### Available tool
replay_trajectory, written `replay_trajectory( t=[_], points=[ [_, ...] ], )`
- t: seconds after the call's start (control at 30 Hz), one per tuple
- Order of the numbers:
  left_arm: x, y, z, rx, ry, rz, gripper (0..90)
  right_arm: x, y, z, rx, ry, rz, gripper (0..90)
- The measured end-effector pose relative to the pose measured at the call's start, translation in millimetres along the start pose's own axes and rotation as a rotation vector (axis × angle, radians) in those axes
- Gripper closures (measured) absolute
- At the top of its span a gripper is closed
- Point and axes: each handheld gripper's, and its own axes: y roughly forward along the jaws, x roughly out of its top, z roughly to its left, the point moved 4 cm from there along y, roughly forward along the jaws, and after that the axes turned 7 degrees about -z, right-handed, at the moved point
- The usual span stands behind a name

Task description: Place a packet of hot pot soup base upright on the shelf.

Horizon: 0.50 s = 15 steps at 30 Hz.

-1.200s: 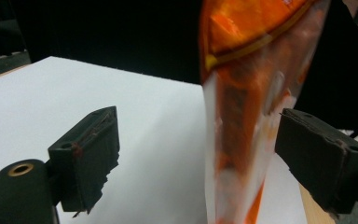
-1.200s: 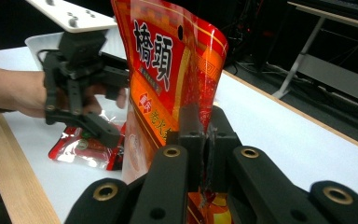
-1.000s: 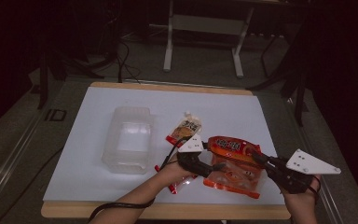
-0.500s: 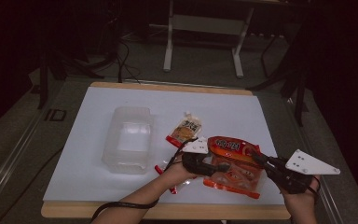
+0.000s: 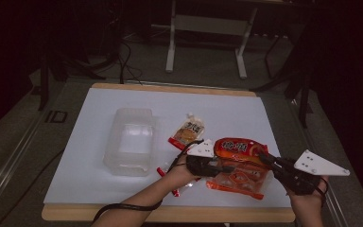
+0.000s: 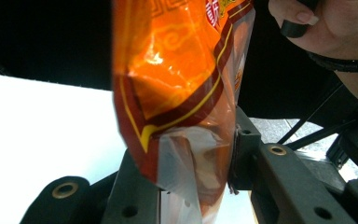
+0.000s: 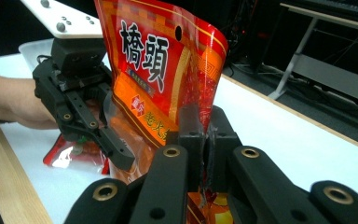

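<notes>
An orange-red snack bag (image 5: 238, 147) with black characters is held up off the white table between both grippers. My right gripper (image 5: 261, 156) is shut on the bag's edge; in the right gripper view its jaws (image 7: 204, 130) pinch the bag (image 7: 161, 65) at the lower right. My left gripper (image 5: 224, 168) comes in from the left, and the bag's lower end (image 6: 182, 116) sits between its jaws, touching both. The right gripper view shows the left gripper (image 7: 116, 154) low on the bag.
A second red packet (image 5: 238, 183) lies flat under the held bag. A small snack pouch (image 5: 187, 132) and a clear plastic container (image 5: 127, 142) lie to the left. A thin red stick packet (image 5: 166, 176) lies by the left hand. The table's wooden front edge (image 5: 170, 213) is close.
My left gripper has shifted a little to the right, onto the lower part of the bag. The right gripper and the bag have hardly moved.
</notes>
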Motion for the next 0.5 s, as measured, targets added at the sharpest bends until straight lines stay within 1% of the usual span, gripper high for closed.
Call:
replay_trajectory(
  t=[0.07,0.1,0.13,0.2,0.23,0.27,0.33,0.37,0.4,0.5],
  points=[
    [6.1,-1.7,-3.9,0.012,0.01,-0.002,71.2,3.1,-2.4,-0.9,-0.004,0.005,-0.016,87.3],
    [9.3,-3.1,-5.9,0.015,0.022,-0.01,71.3,4.6,-3.5,-1.1,-0.002,0.007,-0.024,87.2],
    [9.3,-3.1,-5.9,0.015,0.022,-0.01,71.3,4.6,-3.5,-1.1,-0.002,0.007,-0.024,87.2],
    [19.3,-7.9,-9.0,0.018,0.043,-0.018,71.3,11.2,-7.1,-0.8,0.005,0.011,-0.045,87.1],
    [19.3,-7.9,-9.0,0.018,0.043,-0.018,71.3,13.8,-7.9,-0.8,0.006,0.013,-0.053,86.9],
    [24.6,-10.7,-9.4,0.027,0.053,-0.022,71.3,17.0,-8.3,-0.6,0.007,0.012,-0.06,86.8],
    [29.7,-13.9,-9.7,0.038,0.059,-0.035,71.4,21.3,-7.7,-0.2,0.0,0.009,-0.068,86.2],
    [29.7,-13.9,-9.7,0.038,0.059,-0.035,71.3,21.3,-7.7,-0.2,0.0,0.009,-0.068,86.2],
    [32.6,-16.2,-10.0,0.047,0.06,-0.046,71.4,26.9,-6.9,0.0,0.002,0.016,-0.086,84.9],
    [37.8,-21.8,-9.7,0.061,0.069,-0.051,71.4,32.6,-4.4,0.9,-0.006,0.011,-0.093,83.4]
  ],
)
